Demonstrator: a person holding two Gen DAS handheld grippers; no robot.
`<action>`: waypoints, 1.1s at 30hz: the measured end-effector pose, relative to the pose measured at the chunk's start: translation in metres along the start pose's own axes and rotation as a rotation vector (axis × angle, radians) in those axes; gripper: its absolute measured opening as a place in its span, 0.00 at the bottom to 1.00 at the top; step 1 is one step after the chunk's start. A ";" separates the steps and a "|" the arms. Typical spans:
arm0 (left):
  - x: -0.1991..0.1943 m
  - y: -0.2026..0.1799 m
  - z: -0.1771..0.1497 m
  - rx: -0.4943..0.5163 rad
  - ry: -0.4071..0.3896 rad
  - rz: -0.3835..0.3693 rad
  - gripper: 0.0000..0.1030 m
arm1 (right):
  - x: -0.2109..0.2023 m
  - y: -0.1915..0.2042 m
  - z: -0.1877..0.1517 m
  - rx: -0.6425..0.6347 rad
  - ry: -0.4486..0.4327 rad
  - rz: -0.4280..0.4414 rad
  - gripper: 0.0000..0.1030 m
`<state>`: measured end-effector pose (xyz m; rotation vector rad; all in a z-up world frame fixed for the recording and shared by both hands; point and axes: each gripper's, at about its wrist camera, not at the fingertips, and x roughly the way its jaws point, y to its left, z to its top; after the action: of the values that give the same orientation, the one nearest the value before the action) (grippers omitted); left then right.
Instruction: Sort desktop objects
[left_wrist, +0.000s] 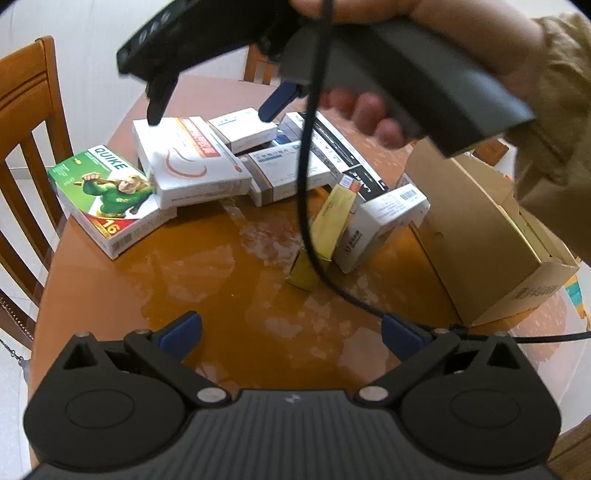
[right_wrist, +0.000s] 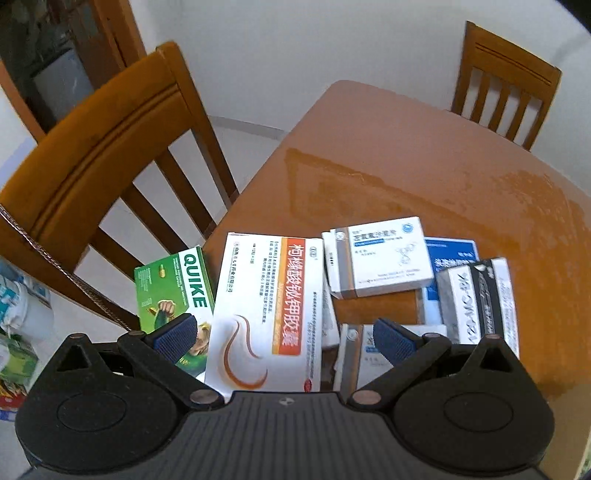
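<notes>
Left wrist view, going left to right: we see 1 wooden chair (left_wrist: 26, 122) at the far left edge of the orange table (left_wrist: 221, 288), then 1 green QUIKE box (left_wrist: 107, 195) lying flat. Just right of it sits 1 large white box with an orange stripe (left_wrist: 192, 162), its near corner resting on the green one. Behind and right of that we count about 4 more white or blue-printed boxes in a loose pile, among them 1 small white box with a blue label (left_wrist: 243, 127) and 1 black-and-white box (left_wrist: 340, 151). Nearer us, 1 yellow box (left_wrist: 334, 218) leans tilted against 1 white barcode box (left_wrist: 384, 225). At the far right stands 1 open cardboard carton (left_wrist: 476, 236), touching nothing we can confirm.

Our left gripper (left_wrist: 291, 332) hangs over bare tabletop with its 2 blue pads spread wide, holding nothing. Our right gripper (left_wrist: 210, 114) hovers above the pile, gripped by a hand (left_wrist: 369, 114), 1 black cable (left_wrist: 306, 206) trailing down from it.

Right wrist view, left to right: 1 near chair, the green box, the orange-striped box, then 2 stacked white boxes and the black-and-white one, with 1 more chair (right_wrist: 506, 81) at the far right. The right gripper's 2 fingers stand wide, straddling the orange-striped box without touching it.
</notes>
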<state>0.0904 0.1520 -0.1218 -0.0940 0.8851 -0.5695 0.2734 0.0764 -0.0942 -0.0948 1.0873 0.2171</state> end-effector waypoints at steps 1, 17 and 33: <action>0.000 0.001 0.000 -0.002 -0.003 0.001 1.00 | 0.004 0.003 0.001 -0.009 0.006 -0.003 1.00; 0.000 0.014 -0.001 -0.040 -0.020 0.007 1.00 | 0.036 0.015 0.000 -0.063 0.048 -0.039 1.00; 0.001 0.013 -0.002 -0.039 -0.011 -0.003 1.00 | 0.034 0.016 -0.021 -0.114 0.101 0.000 0.85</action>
<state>0.0955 0.1626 -0.1279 -0.1335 0.8853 -0.5540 0.2671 0.0921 -0.1329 -0.2100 1.1754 0.2767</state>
